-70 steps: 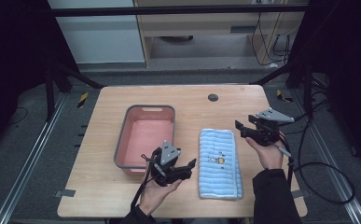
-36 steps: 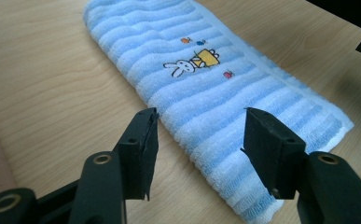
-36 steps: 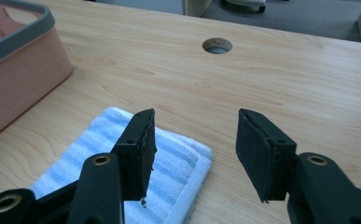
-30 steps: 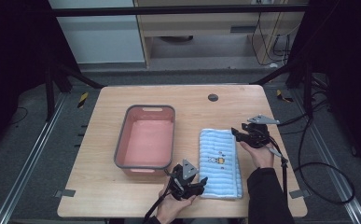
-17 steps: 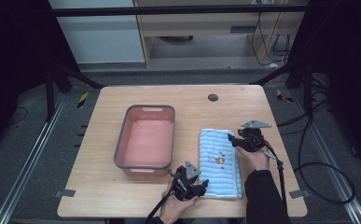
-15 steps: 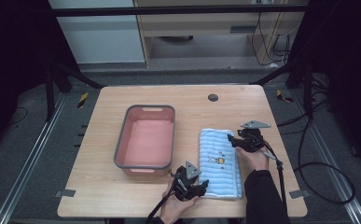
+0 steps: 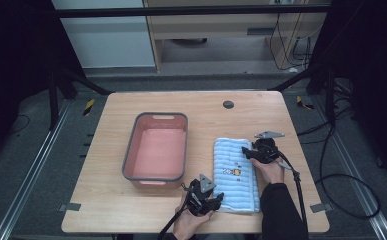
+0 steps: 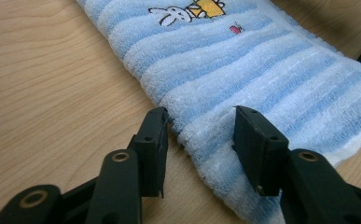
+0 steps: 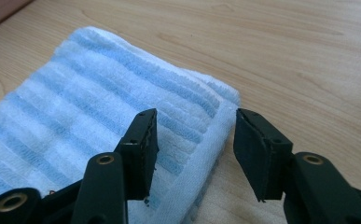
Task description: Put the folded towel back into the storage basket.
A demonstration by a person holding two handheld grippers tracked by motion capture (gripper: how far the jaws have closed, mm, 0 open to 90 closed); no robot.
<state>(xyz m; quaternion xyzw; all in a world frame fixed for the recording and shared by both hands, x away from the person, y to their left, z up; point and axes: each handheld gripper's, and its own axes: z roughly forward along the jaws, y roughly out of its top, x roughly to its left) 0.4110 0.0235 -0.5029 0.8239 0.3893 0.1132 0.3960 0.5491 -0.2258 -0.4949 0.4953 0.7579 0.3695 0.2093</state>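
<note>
Two claws straddling folded blue-striped terry towel [image 7: 235, 173] | left claw [image 8: 200, 133] closing on near corner, right claw [image 9: 194, 135] unclenched over far corner | soft, light, limp: gripping hems.

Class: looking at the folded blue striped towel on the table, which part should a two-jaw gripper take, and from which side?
Take the towel at a corner, low from the table side. It lies flat and folded, so only its thick edges give the jaws something to straddle.

Left gripper [image 7: 204, 196]: low at the near edge, jaws just closing, apparently not yet clamped. Right gripper [image 7: 261, 150]: farther out, angled down, jaws parted.
</note>
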